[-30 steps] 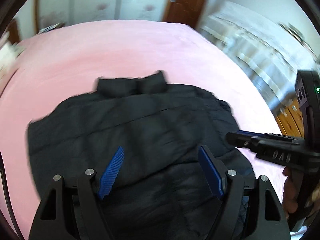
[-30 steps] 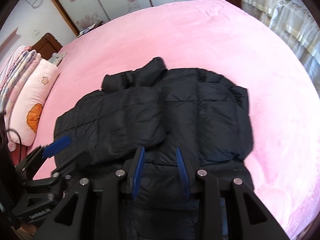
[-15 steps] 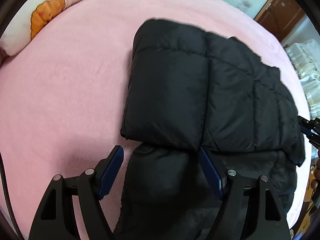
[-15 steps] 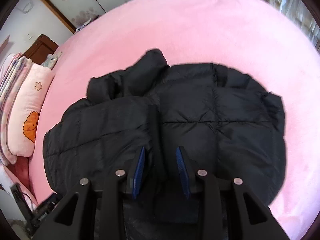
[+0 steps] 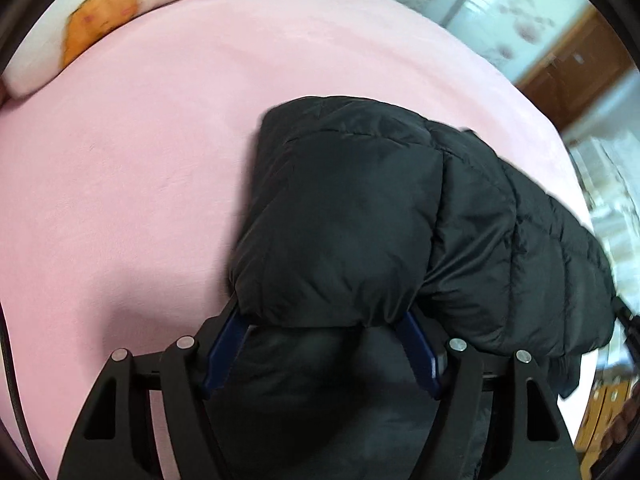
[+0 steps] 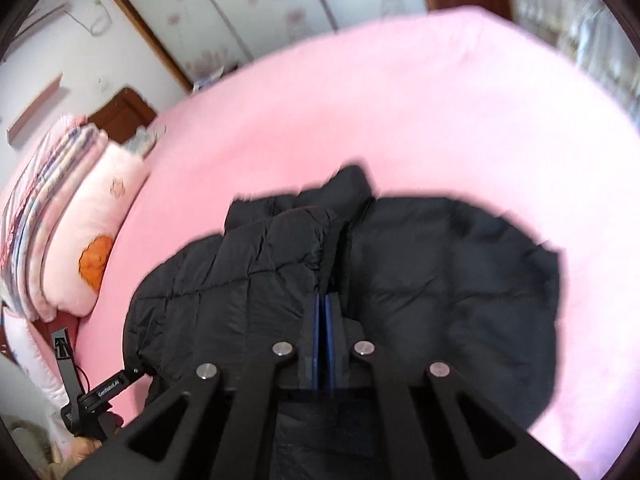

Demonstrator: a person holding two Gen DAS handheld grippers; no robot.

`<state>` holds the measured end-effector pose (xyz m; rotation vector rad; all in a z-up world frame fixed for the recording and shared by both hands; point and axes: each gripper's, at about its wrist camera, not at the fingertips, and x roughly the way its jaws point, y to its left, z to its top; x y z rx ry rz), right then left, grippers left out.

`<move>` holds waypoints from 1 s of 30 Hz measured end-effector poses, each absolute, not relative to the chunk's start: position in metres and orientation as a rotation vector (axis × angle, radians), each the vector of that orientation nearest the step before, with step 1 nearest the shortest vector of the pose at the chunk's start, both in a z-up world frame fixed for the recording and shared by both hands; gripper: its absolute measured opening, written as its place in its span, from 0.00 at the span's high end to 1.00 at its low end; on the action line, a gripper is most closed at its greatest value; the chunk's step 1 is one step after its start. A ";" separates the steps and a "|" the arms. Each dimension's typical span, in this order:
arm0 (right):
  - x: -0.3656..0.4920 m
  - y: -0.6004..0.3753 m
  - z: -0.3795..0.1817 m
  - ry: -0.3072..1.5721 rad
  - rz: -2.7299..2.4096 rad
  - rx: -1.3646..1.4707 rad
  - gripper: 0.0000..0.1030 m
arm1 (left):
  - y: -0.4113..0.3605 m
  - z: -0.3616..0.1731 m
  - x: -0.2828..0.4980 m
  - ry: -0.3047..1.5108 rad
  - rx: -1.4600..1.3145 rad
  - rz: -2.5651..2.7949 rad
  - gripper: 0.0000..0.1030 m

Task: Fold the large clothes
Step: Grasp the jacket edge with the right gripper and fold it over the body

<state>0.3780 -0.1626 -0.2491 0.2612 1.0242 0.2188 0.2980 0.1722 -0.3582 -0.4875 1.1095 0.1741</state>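
A black puffer jacket (image 5: 400, 232) lies partly folded on the pink bed (image 5: 140, 160). It also shows in the right wrist view (image 6: 420, 280), collar pointing away. My left gripper (image 5: 320, 344) is open, its blue fingers (image 5: 420, 352) straddling the jacket's near edge under a folded panel. My right gripper (image 6: 323, 320) is shut, its blue pads pressed together on a fold of the jacket near the middle seam. The left gripper's body (image 6: 96, 396) shows at the lower left of the right wrist view.
A pink pillow with an orange print (image 6: 92, 256) and stacked bedding (image 6: 48, 176) lie at the bed's left side. Wardrobe doors (image 6: 256, 12) and a wooden door (image 5: 576, 64) stand beyond the bed. The bed's edge is near me.
My right gripper has closed on the jacket fold. My left gripper has moved in, so the jacket edge now sits between its open fingers. Both views have shifted.
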 end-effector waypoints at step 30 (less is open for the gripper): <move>0.344 -0.205 -0.307 1.130 -0.158 0.083 0.96 | 0.243 -0.347 0.294 1.193 -0.447 0.094 0.26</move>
